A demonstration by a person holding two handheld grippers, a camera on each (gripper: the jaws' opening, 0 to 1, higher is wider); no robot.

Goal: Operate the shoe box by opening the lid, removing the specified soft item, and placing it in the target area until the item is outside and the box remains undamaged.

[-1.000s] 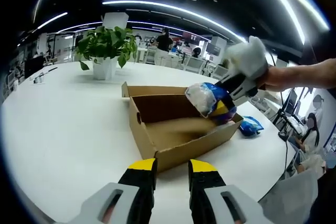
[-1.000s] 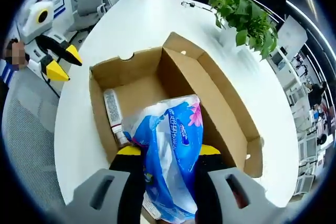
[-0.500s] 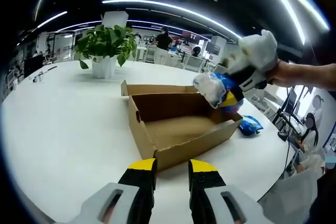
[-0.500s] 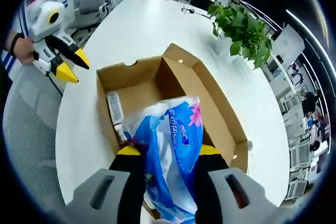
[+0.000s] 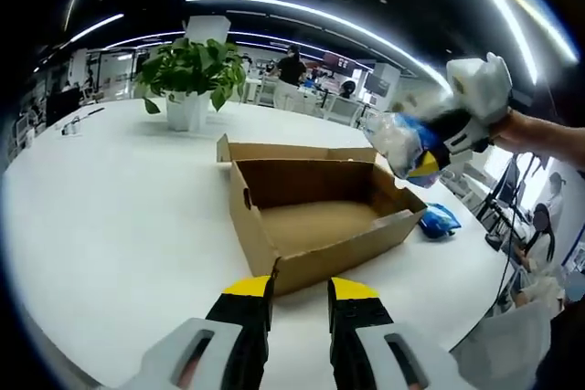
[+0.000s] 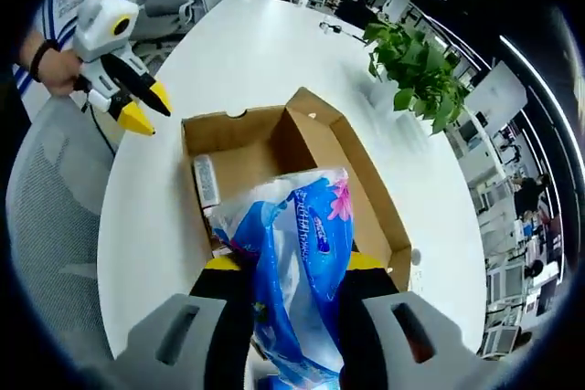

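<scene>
Gripping the blue-and-white soft pack (image 6: pixel 297 262) between its jaws, the right gripper (image 6: pixel 285 267) holds it above the open shoe box (image 5: pixel 311 216) on the white counter (image 5: pixel 119 216). At six o'clock of the box, the left gripper (image 5: pixel 299 291) hovers released, jaws apart. A potted plant (image 5: pixel 190 79) stands at eleven o'clock.

Change over one second. The right gripper (image 5: pixel 428 163), clamped on the soft pack (image 6: pixel 297 271), has risen from the box's (image 5: pixel 311 226) right wall to a position above and to the right of it, clear of the cardboard. In the right gripper view, the box has shrunk and more white table (image 6: pixel 265 61) has come into sight around it.
</scene>
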